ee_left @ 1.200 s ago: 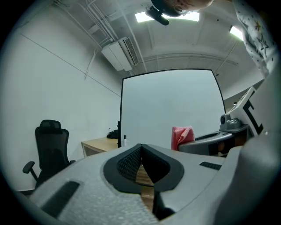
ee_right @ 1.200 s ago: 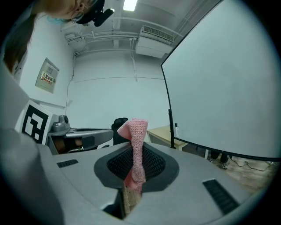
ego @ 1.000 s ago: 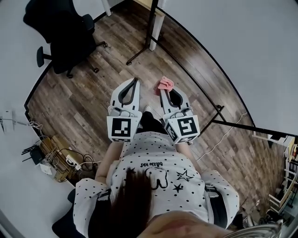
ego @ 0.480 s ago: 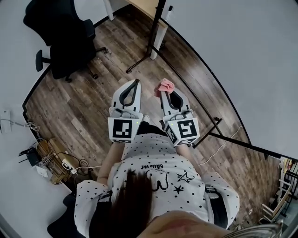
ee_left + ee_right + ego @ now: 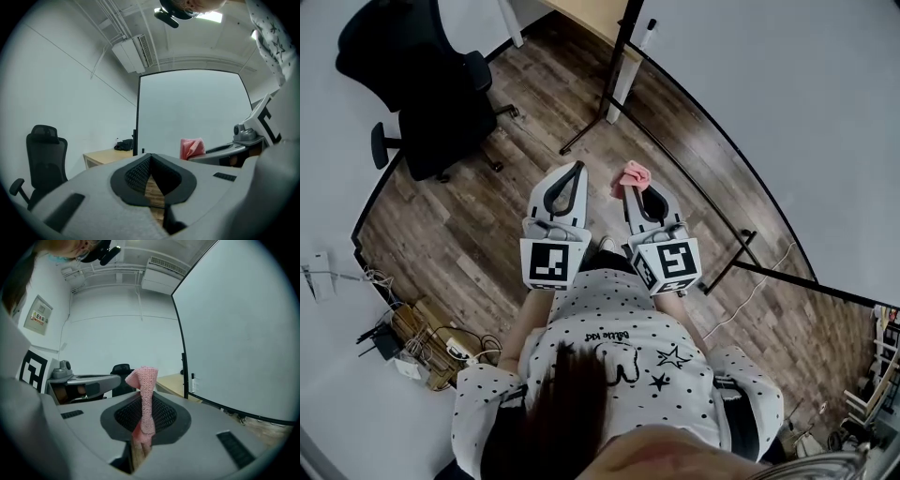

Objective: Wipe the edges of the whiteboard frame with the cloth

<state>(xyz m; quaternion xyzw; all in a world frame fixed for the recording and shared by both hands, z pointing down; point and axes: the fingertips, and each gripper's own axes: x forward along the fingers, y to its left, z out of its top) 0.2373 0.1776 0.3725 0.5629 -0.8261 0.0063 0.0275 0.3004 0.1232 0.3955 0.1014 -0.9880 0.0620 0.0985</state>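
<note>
At the upper left of the head view stands a black office chair point(image 5: 431, 84), away from the work. Below the middle, the left gripper point(image 5: 574, 169) points forward over the wooden floor point(image 5: 487, 197); its own view shows the jaws drawn together at the tips with nothing between them. Just to its right, the right gripper point(image 5: 633, 187) is clamped narrow on the pink cloth point(image 5: 144, 399), which sticks up past the tips. The whiteboard point(image 5: 797, 103) fills the right side, and the cloth is near its black frame point(image 5: 178, 333) but not touching it. The wiping seems not yet begun: this looks like the approach. The next move calls for bringing the cloth against a frame edge and running along it.
</note>
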